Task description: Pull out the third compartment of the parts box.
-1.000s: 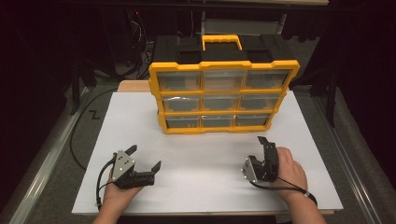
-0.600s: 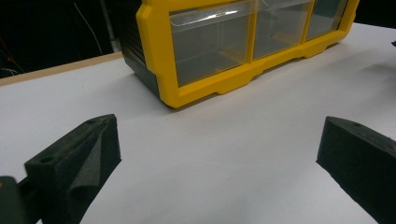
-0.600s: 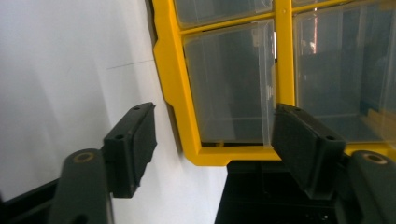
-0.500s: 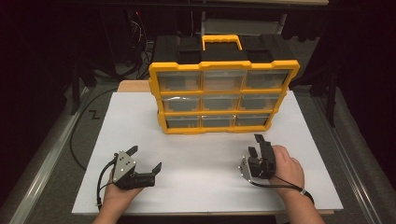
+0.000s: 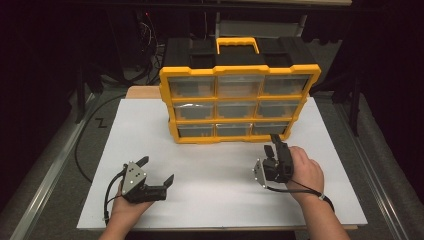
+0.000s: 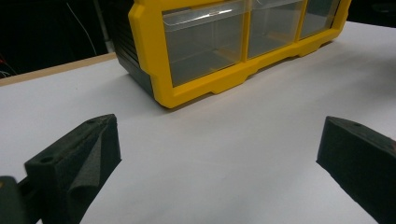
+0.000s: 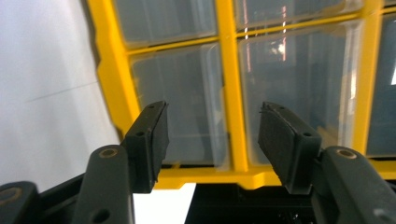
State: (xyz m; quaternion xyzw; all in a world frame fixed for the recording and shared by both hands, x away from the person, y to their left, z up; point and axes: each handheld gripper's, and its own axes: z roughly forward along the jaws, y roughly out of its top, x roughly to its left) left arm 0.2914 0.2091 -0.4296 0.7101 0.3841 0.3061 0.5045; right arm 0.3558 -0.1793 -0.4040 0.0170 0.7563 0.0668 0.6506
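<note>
A boxy yellow-framed organizer (image 5: 239,102) with nine clear plastic drawers and a black back stands on the smooth white sheet (image 5: 210,195). The left gripper (image 5: 156,170) holds its matte foam-padded jaws wide apart and empty, the organizer well ahead of them. The right gripper (image 5: 274,144) has its jaws apart and empty, close before the bottom-right drawer (image 5: 270,128).

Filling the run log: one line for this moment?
left gripper: open, empty | right gripper: open, near yellow plastic drawer organizer | white tabletop
</note>
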